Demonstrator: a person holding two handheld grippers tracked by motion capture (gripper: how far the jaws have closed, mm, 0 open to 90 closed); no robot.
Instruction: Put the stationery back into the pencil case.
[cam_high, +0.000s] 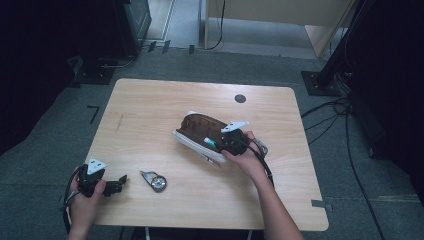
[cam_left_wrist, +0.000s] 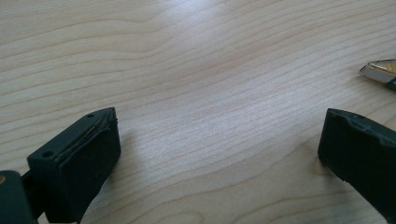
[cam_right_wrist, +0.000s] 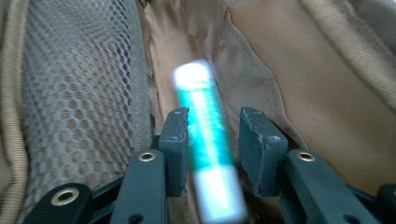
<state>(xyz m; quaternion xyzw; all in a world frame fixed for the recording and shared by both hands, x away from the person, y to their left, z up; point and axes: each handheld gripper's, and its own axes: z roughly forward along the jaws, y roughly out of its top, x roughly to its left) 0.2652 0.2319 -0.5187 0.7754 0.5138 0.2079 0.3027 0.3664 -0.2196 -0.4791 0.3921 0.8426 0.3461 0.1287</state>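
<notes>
Your right gripper (cam_high: 216, 143) sits over the open brown pouch (cam_high: 200, 127), just right of the table's (cam_high: 150, 100) centre. Its jaws stand either side of a green and white tube (cam_right_wrist: 205, 140). In the right gripper view the tube is motion-blurred and there seems to be a gap on its 3 o'clock side, so I cannot tell whether the jaws are still pressing it or have let it go. It points toward 12 o'clock, into the pouch's tan lining, with the mesh pocket (cam_right_wrist: 79, 93) at 9 o'clock.

Judge the tube as light, rigid and smooth. A round plastic barrel like that will likely roll or slide between flat pads, so take it across its middle, square to its length, with moderate pressure. The pouch is soft fabric and will probably sag or shift if you push on it; avoid snagging the mesh.

Your left gripper (cam_high: 116, 184) rests low over the table near its 7 o'clock corner, jaws spread wide with nothing but bare wood between them. A small metal tape-like object (cam_high: 155, 181) lies just to its 3 o'clock.
</notes>
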